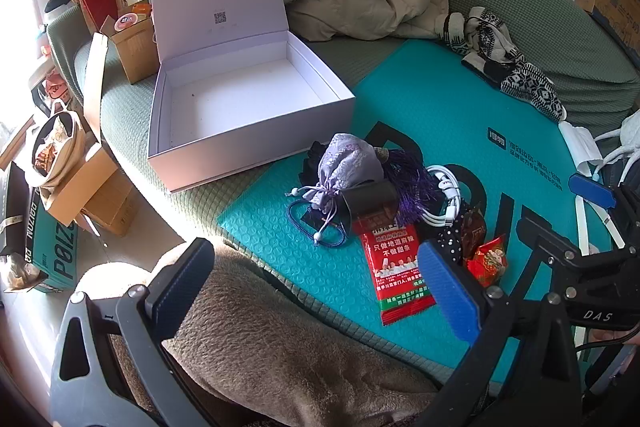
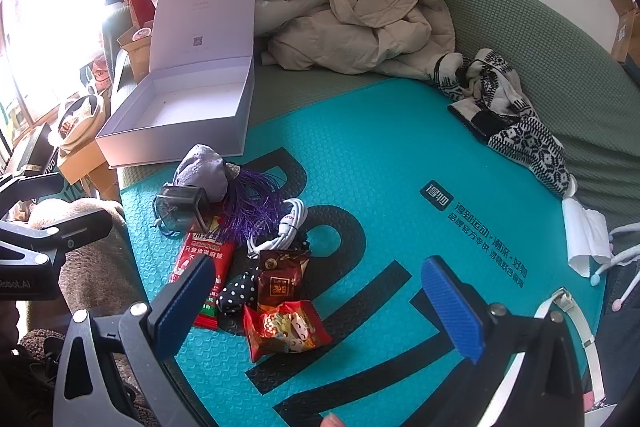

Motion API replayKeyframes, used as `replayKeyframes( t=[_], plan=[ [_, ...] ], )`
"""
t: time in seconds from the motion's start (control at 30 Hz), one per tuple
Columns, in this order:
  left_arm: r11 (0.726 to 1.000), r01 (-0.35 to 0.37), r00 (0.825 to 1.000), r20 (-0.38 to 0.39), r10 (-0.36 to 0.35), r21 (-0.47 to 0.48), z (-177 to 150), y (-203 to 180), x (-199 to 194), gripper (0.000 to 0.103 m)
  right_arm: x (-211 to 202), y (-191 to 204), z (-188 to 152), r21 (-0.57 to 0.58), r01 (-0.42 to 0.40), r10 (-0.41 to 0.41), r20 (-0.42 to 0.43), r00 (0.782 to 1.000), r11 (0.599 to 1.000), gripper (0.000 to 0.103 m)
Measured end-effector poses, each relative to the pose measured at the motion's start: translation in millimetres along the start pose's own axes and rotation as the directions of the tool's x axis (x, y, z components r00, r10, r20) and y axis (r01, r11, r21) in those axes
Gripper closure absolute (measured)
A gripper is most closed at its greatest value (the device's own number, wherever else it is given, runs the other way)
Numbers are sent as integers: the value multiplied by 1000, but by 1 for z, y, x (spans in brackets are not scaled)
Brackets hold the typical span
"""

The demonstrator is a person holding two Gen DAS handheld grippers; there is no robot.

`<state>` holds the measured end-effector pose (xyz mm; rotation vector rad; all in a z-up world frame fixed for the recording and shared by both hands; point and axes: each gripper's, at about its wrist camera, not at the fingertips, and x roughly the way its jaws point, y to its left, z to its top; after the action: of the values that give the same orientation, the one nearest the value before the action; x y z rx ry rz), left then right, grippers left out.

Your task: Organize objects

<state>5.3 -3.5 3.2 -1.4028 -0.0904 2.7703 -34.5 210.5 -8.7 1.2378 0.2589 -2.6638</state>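
A white gift box (image 1: 240, 107) sits on the green sofa cushion (image 1: 520, 7) with its hinged lid propped upright, its bare inside turned up to the pile — likely the place the loose things are meant to go. That pile lies just beside the box's near corner, on a teal bubble mailer (image 1: 440, 115) spread flat as a working surface: a lilac drawstring pouch (image 1: 350, 163) leaning on a dark cylindrical case (image 1: 370, 201), a purple tassel (image 1: 408, 183), a coiled white cable (image 1: 450, 195), a long red snack packet (image 1: 394, 259), a polka-dot pouch (image 2: 240, 293), a brown sachet (image 2: 282, 277) and a red candy wrapper (image 2: 286, 329). The left hand-held gripper (image 1: 316, 291) hovers over the near edge with fingers spread wide, holding nothing. The right hand-held gripper (image 2: 316, 311) is likewise open and empty — the candy wrapper lies between its fingers in view, so that looks the probable first pick. Nothing is in the box yet.
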Motion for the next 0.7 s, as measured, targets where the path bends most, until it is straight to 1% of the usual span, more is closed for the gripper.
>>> replayKeyframes(
  t=[0.7],
  plan=[
    [1000,0,1000,-1,0,-2,-1,0,0,1,0,2,0,-5,-5,5,-2,1000,1000,1]
  ],
)
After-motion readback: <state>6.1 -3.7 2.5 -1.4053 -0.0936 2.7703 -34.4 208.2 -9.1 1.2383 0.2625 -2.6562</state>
